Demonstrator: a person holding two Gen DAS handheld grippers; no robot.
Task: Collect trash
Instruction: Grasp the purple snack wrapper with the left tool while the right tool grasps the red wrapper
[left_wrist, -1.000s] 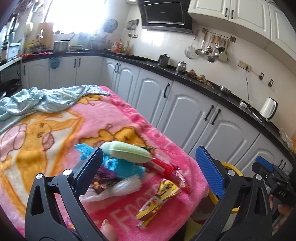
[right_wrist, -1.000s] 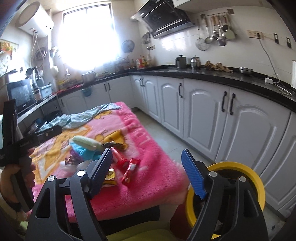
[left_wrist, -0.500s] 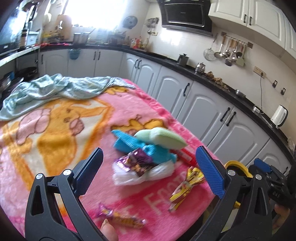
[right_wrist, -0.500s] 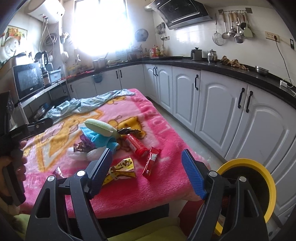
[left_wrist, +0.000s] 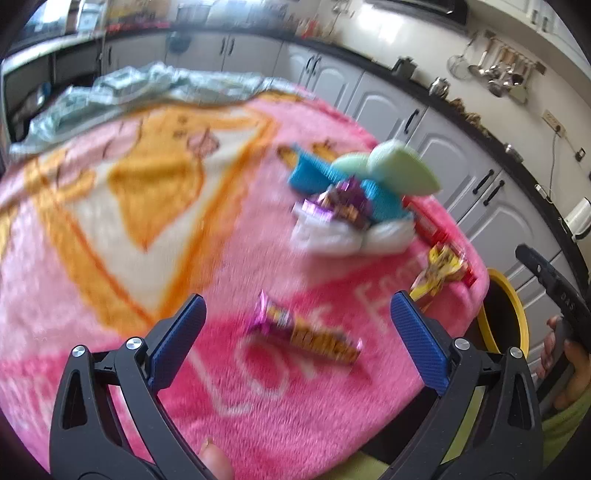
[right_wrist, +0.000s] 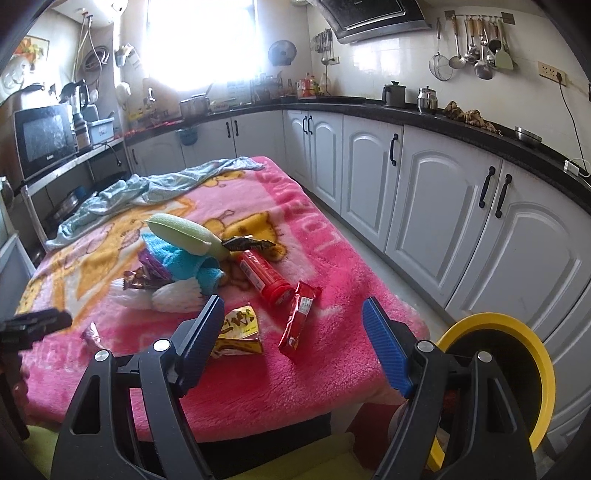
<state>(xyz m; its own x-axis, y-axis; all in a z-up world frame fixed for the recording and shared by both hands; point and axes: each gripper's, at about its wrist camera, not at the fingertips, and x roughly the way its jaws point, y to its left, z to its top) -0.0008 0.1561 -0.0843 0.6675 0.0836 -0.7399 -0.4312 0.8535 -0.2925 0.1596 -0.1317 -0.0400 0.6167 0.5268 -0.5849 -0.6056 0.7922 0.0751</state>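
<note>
Purple-and-orange candy wrapper (left_wrist: 304, 332), lower centre, is framed by the left tool (left_wrist: 297, 338), held spread apart, apparently for pickup; the right tool (right_wrist: 293, 341) is likewise held apart.

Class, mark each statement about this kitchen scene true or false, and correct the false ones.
1. Both grippers, left gripper and right gripper, hold nothing. True.
2. The yellow-rimmed bin stands on the pink blanket. False: it sits on the floor beside the table's corner.
3. The orange and purple candy wrapper lies between the left fingers. True.
4. The red tube stands upright. False: it lies flat.
</note>
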